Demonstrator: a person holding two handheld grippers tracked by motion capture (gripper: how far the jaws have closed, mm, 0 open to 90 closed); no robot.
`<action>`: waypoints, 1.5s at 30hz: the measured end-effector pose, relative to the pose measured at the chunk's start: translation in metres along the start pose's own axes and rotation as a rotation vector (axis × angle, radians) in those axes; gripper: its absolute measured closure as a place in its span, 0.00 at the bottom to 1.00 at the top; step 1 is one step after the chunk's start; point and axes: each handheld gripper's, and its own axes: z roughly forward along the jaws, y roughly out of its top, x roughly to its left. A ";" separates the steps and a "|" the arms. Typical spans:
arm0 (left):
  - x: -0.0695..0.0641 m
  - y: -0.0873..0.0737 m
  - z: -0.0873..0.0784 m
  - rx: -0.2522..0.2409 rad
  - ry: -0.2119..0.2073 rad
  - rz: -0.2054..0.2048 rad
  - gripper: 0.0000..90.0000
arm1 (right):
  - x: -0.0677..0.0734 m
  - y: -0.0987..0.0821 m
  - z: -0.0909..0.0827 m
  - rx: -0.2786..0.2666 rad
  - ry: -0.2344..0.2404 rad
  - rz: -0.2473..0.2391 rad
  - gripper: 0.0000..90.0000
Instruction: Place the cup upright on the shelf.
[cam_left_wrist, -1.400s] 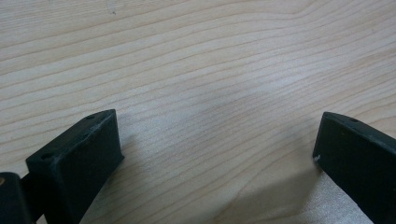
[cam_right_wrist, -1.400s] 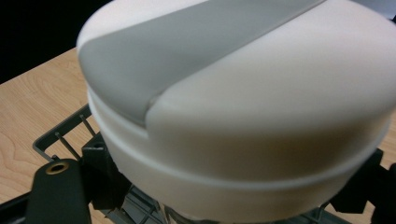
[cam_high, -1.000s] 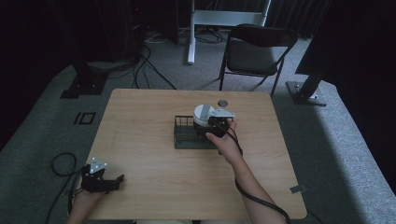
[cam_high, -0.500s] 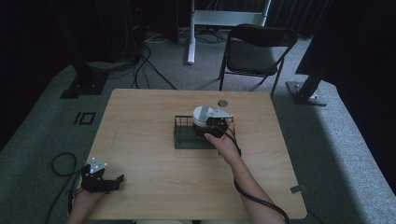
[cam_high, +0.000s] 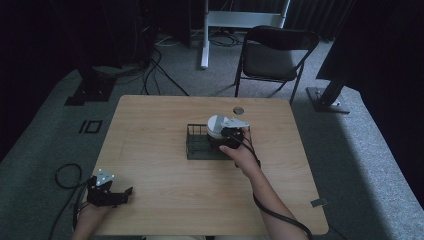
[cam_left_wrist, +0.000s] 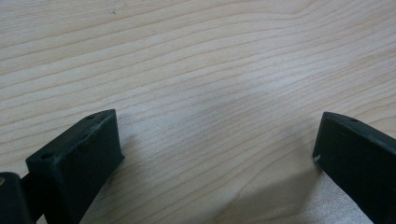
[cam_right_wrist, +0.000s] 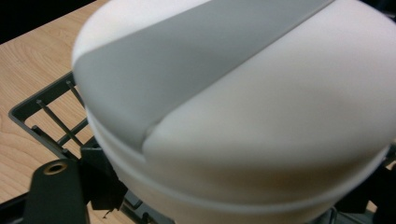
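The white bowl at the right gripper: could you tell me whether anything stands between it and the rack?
Nothing visible does. The right gripper has the white bowl between its jaws at the rack, whose wires lie bare beside the bowl. Whether they touch is hidden.

I see a white bowl (cam_high: 218, 126) with a broad grey stripe across it, sitting upside down at the right end of a dark wire rack (cam_high: 197, 145), over the rack's right rim. In the right gripper view the bowl (cam_right_wrist: 243, 107) appears round and smooth, its rim low against the rack's (cam_right_wrist: 51, 116) thin wires. The rack lies flat near the worktop's centre.
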 end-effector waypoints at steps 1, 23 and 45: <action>0.000 0.000 0.000 0.000 0.000 0.000 0.01 | 0.000 0.000 -0.002 0.002 0.008 -0.006 0.14; 0.000 0.000 0.000 0.000 0.000 0.000 0.01 | -0.005 -0.006 -0.023 -0.016 0.038 0.000 0.13; 0.000 0.000 0.000 0.000 0.000 0.000 0.01 | -0.011 -0.021 -0.053 -0.072 0.053 0.004 0.13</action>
